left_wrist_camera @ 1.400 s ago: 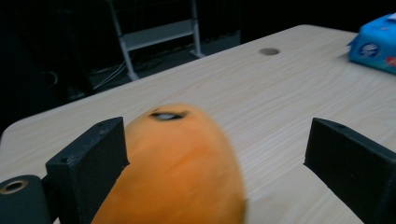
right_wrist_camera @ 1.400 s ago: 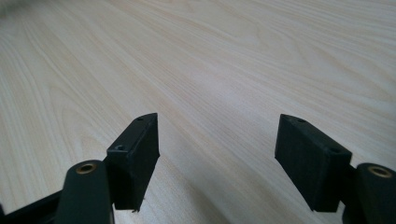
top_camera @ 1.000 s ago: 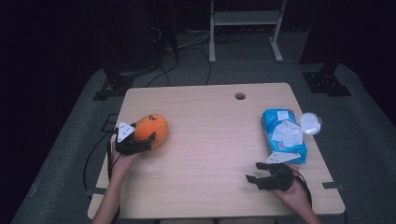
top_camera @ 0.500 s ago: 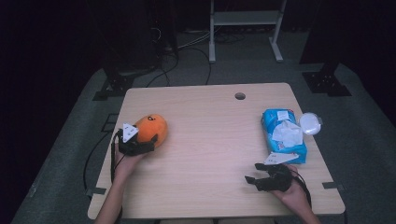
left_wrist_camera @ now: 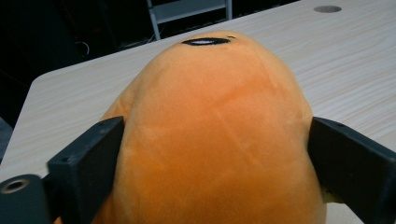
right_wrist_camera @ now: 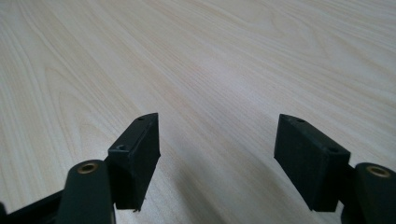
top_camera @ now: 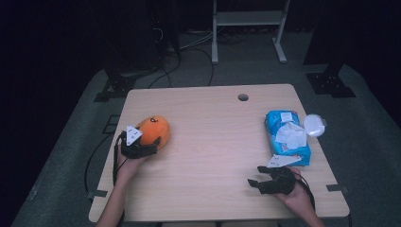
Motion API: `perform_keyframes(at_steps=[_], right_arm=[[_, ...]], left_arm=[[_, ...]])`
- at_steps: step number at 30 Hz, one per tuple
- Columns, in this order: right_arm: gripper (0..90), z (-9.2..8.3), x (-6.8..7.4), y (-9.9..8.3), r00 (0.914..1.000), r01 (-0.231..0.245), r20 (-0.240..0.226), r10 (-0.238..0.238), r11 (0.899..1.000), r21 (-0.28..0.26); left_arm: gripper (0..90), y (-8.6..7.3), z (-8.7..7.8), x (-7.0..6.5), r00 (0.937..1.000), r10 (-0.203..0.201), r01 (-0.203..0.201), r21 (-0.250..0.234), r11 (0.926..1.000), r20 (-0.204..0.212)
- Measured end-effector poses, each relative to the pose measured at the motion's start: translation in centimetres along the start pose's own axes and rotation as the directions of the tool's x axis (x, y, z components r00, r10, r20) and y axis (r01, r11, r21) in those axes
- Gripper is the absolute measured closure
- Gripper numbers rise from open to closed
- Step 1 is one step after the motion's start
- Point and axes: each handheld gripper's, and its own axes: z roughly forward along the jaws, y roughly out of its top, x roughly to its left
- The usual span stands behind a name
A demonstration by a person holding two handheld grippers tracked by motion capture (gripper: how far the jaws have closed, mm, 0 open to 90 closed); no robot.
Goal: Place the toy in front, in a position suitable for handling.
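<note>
Pale wood-grain worktop (top_camera: 213, 156), round cable hole (top_camera: 243, 97) near the far edge, dark room all around. Grey floor (top_camera: 75, 156) below, black cables (top_camera: 189, 52) trailing off toward a white metal frame (top_camera: 248, 19) at the back. Orange plush toy (top_camera: 154, 130) lying near the left edge, left tool (top_camera: 142, 150) straddling its near end, jaws just closing in, pads flush against both flanks of the plush. Right tool (top_camera: 259, 182) low near the front right, jaws wide apart over bare wood, nothing between. Blue wipes pack (top_camera: 286, 137) just beyond it, round white lid (top_camera: 314, 125) touching the pack's right side
</note>
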Motion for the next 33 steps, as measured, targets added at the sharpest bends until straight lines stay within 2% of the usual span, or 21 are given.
perform_keyframes(at_steps=[3,5,7,8,12,13,16,18,20,22,24,25,26,27,28,30,31,33], right_arm=[[30.0,0.0,0.0,0.0,1.0,0.001,0.0,-0.001,1.0,0.0],[30.2,0.0,0.1,0.0,1.0,0.005,0.001,-0.005,1.0,0.002],[30.3,0.0,0.1,0.0,1.0,0.006,0.001,-0.006,1.0,0.002],[30.4,0.0,0.1,0.0,1.0,0.004,0.001,-0.004,1.0,-0.001],[30.5,0.0,0.1,0.0,1.0,0.005,0.001,-0.005,1.0,-0.006],[30.5,0.0,0.1,0.0,1.0,0.006,0.002,-0.006,1.0,-0.005],[30.5,-0.1,0.1,0.1,0.9999,0.01,0.003,-0.01,1.0,-0.005],[30.7,-0.1,0.1,0.1,0.9999,0.01,0.004,-0.01,1.0,-0.004],[31.6,-0.1,0.2,0.1,1.0,0.01,0.003,-0.01,1.0,-0.004],[31.5,-0.2,0.2,0.1,0.9999,0.012,0.004,-0.012,1.0,-0.006],[31.6,-0.2,0.2,0.2,0.9999,0.013,0.005,-0.013,1.0,-0.007],[31.6,-0.2,0.2,0.2,0.9999,0.012,0.008,-0.012,1.0,-0.009],[31.6,-0.2,0.2,0.2,0.9999,0.012,0.008,-0.012,1.0,-0.009],[31.5,-0.3,0.1,0.2,0.9999,0.009,0.011,-0.009,1.0,-0.012],[31.5,-0.3,0.1,0.2,0.9999,0.009,0.011,-0.009,1.0,-0.012],[31.5,-0.5,0.0,0.2,0.9999,0.004,0.015,-0.004,1.0,-0.02],[31.5,-0.6,-0.1,0.2,0.9998,0.004,0.017,-0.004,1.0,-0.023],[31.5,-0.7,-0.2,0.2,0.9998,-0.001,0.02,0.002,1.0,-0.027]], left_arm=[[18.7,0.0,-0.1,0.1,1.0,-0.008,0.008,0.004,1.0,0.002],[23.8,0.3,-0.4,0.3,0.9998,-0.021,0.021,0.026,0.9994,0.005],[25.8,0.4,-0.5,0.3,0.9998,-0.02,0.02,0.025,0.9995,0.001],[30.9,0.5,-0.6,0.3,0.9998,-0.018,0.018,0.023,0.9996,-0.001],[40.2,0.7,-0.9,0.4,0.9994,-0.035,0.036,0.022,0.9991,-0.005],[40.7,0.9,-1.1,0.6,0.9978,-0.066,0.066,0.012,0.9977,-0.006],[41.9,0.9,-1.3,0.9,0.9965,-0.083,0.083,0.005,0.9965,0.003],[41.9,1.0,-1.6,1.3,0.9931,-0.117,0.117,-0.01,0.9931,0.014],[42.0,1.2,-2.0,1.5,0.987,-0.156,0.157,-0.031,0.987,0.039],[42.0,1.6,-2.4,1.5,0.9835,-0.172,0.175,-0.056,0.9829,0.057],[42.0,1.8,-2.5,1.4,0.9826,-0.173,0.178,-0.068,0.9817,0.068],[42.0,2.4,-2.8,1.0,0.9808,-0.167,0.176,-0.086,0.9807,0.101],[41.9,2.4,-2.8,1.0,0.9808,-0.167,0.176,-0.086,0.9807,0.101],[41.9,3.0,-3.0,0.2,0.9795,-0.146,0.16,-0.096,0.9824,0.138],[41.8,3.0,-3.0,0.2,0.9795,-0.146,0.16,-0.096,0.9824,0.138],[41.7,3.7,-3.0,-0.9,0.9772,-0.114,0.134,-0.103,0.9856,0.179],[41.6,4.4,-3.0,-2.2,0.972,-0.08,0.106,-0.107,0.9886,0.221],[41.4,5.1,-3.1,-3.5,0.9601,-0.059,0.093,-0.111,0.9895,0.273]])
